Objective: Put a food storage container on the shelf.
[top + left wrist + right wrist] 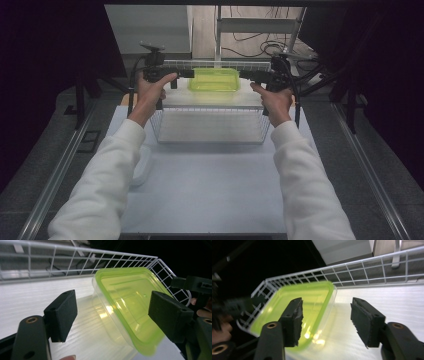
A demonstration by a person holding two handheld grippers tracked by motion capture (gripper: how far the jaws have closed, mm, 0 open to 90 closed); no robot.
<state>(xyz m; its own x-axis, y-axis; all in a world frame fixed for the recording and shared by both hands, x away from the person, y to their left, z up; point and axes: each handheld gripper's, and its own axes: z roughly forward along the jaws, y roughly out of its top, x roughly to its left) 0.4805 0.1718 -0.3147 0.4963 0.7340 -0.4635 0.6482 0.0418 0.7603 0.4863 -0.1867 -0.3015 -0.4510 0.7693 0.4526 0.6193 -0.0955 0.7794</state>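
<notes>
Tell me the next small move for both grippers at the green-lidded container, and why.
Probably draw both back: the left gripper and right gripper stand open, pads off the container, which sits in the wire basket.

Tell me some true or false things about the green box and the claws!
1. The box has a green lid. True.
2. The box sits inside a white wire basket. True.
3. The left claw is squeezing the box tight. False: its jaws stand open with the box between them, the pads not pressing it.
4. The right claw is shut. False: its jaws stand apart.
5. The basket is full of toys. False: the box is what it holds.
</notes>
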